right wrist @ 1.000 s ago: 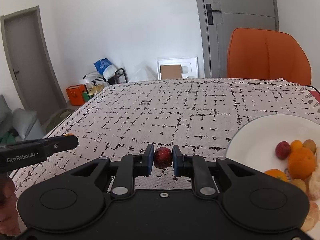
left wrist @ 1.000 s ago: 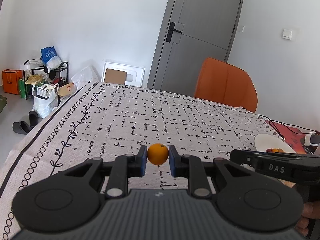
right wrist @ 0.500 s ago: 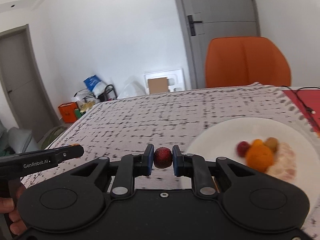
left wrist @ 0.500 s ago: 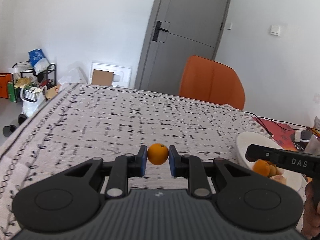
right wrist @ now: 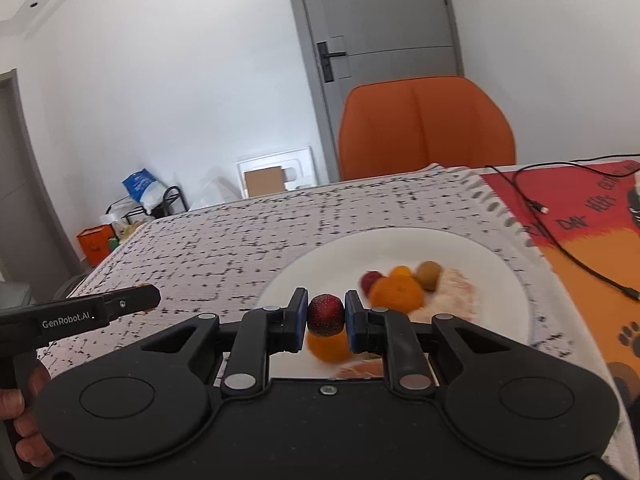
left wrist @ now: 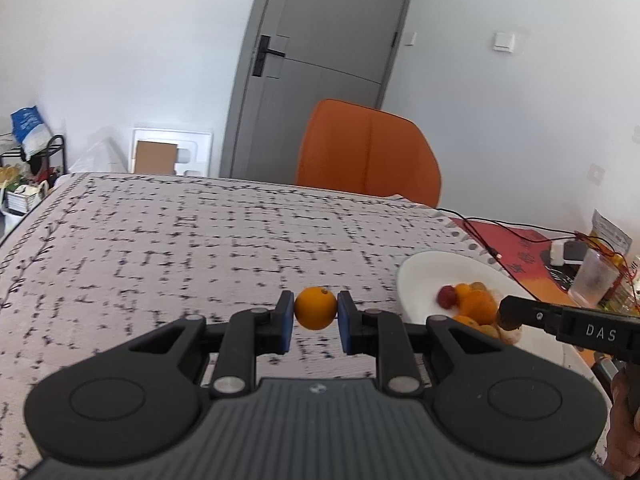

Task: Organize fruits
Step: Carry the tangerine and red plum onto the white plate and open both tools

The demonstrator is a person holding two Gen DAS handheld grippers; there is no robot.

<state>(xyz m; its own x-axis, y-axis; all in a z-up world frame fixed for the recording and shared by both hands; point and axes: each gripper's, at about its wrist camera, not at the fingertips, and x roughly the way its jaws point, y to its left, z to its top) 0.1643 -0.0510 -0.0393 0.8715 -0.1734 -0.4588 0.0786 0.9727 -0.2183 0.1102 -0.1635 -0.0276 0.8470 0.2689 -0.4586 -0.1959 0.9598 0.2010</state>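
My left gripper is shut on a small orange and holds it above the patterned tablecloth, left of the white plate. My right gripper is shut on a dark red fruit and holds it over the near left part of the white plate. The plate holds several fruits: oranges, a red fruit, a brown one. The right gripper shows from the side in the left wrist view. The left gripper shows in the right wrist view.
An orange chair stands behind the table's far edge. A red and orange mat with a black cable lies right of the plate. A plastic cup and a snack bag stand at the far right.
Both grippers have moved right toward the plate with their fruits still held. The right gripper now hangs over the plate, which looks much nearer in both views.
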